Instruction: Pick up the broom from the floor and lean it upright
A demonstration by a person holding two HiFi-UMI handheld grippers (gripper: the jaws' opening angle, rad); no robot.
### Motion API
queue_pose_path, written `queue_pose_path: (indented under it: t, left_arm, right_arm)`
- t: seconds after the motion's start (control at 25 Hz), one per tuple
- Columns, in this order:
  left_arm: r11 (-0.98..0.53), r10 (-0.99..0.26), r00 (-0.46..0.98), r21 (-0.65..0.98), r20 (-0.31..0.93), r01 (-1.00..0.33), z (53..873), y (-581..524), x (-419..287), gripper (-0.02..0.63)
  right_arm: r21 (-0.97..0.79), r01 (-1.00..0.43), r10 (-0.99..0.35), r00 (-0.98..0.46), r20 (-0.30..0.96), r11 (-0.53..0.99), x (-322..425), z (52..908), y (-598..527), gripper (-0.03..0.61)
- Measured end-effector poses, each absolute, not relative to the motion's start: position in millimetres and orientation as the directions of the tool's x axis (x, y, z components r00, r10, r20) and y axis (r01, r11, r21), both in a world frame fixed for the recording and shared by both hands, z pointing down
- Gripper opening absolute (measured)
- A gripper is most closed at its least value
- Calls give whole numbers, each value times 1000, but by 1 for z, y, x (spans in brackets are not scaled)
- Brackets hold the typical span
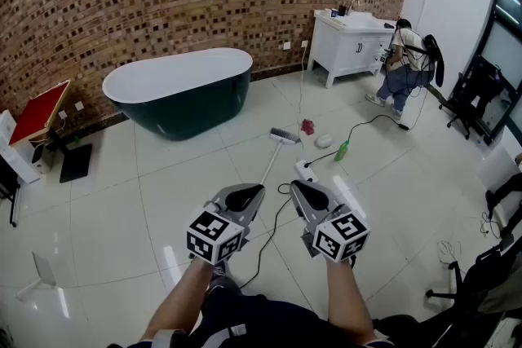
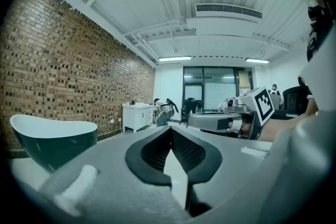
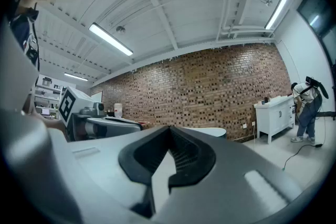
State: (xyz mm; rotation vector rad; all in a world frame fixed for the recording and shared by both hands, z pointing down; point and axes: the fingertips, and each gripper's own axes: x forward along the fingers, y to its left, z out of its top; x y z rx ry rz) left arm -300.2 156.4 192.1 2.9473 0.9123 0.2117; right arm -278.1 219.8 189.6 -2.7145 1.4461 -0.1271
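The broom [image 1: 283,137] lies flat on the white tiled floor in the head view. Its grey brush head points toward the bathtub, and its thin pale handle [image 1: 268,168] runs back toward me and disappears behind my left gripper. My left gripper [image 1: 258,189] [image 2: 170,129] is held level above the handle's near end, shut with nothing between its jaws. Beside it, my right gripper [image 1: 296,186] [image 3: 169,128] is also shut and empty. Neither touches the broom. Neither gripper view shows the broom.
A dark green bathtub [image 1: 179,90] stands by the brick wall. A white vanity [image 1: 349,45] with a person [image 1: 404,65] bent at it is at the back right. A power strip [image 1: 306,170] with black cable, a green bottle [image 1: 342,150] and a red item [image 1: 307,126] lie near the broom.
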Motion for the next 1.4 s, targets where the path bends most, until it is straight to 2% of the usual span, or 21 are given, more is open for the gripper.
queue_pose_path:
  t: [0.36, 0.72, 1.16, 1.4]
  left_arm:
    - [-795, 607, 784, 92, 134, 600, 204, 165, -265, 0]
    - [-771, 637, 762, 117, 114, 626, 209, 182, -185, 0]
    - [-805, 588, 805, 165, 83, 570, 220, 161, -59, 0]
    - [-835, 539, 839, 176, 71, 521, 226, 144, -15, 0]
  right_arm:
    - [-103, -800, -806, 589, 57, -592, -246, 201, 228, 2]
    - [-71, -780, -783, 616, 85, -622, -171, 199, 249, 2]
    - [-49, -826, -824, 552, 125, -561, -47, 204, 231, 2]
    - [-40, -856, -852, 507, 131, -516, -1, 204, 212, 2]
